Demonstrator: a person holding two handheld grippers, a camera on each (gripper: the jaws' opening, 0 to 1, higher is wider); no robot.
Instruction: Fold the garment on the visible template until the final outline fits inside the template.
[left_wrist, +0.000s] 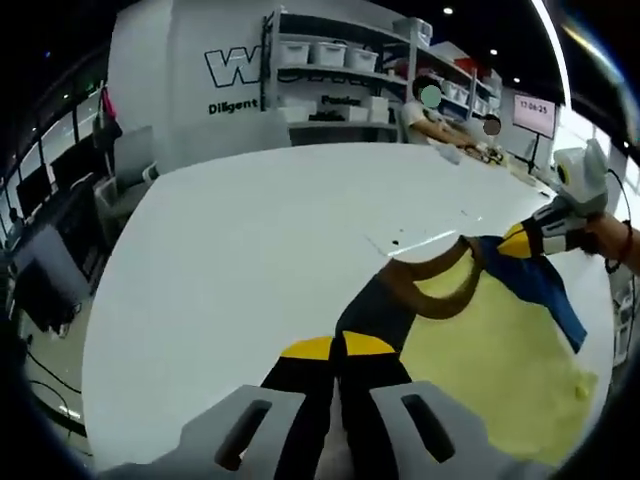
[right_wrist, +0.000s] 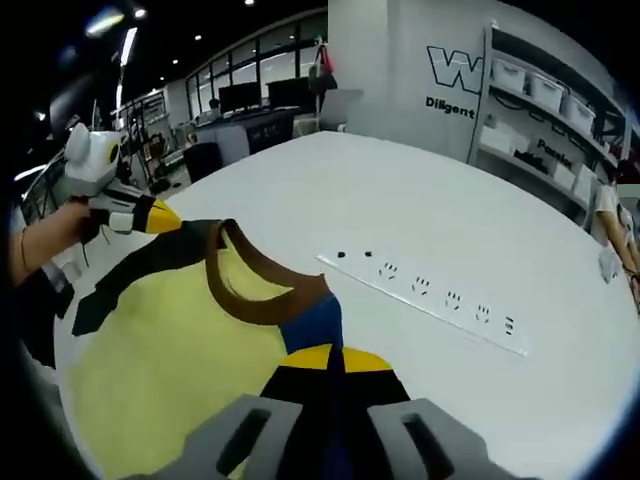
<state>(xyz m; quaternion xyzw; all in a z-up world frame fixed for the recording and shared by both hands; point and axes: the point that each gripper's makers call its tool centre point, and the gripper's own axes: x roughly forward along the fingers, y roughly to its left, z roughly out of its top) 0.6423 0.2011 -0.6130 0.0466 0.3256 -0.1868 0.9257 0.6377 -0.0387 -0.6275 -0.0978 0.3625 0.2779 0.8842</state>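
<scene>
A yellow T-shirt (left_wrist: 490, 330) with a brown collar (left_wrist: 430, 290) hangs stretched between both grippers over the white table (left_wrist: 260, 230). My left gripper (left_wrist: 338, 348) is shut on the shirt's dark shoulder (left_wrist: 375, 305). The right gripper (left_wrist: 522, 240), held by a hand, comes in from the right and is shut on the blue shoulder (left_wrist: 540, 275). In the right gripper view my right gripper (right_wrist: 330, 358) pinches the blue shoulder (right_wrist: 315, 325), the yellow T-shirt's body (right_wrist: 170, 350) sags to the left, and the left gripper (right_wrist: 155, 217) grips the dark shoulder (right_wrist: 165, 255).
A recessed socket strip (right_wrist: 430, 290) runs across the table beyond the shirt. Shelves with white bins (left_wrist: 330, 60) stand behind the table, and people sit at its far end (left_wrist: 440, 120). Desks with monitors (right_wrist: 250, 105) and chairs line the far side.
</scene>
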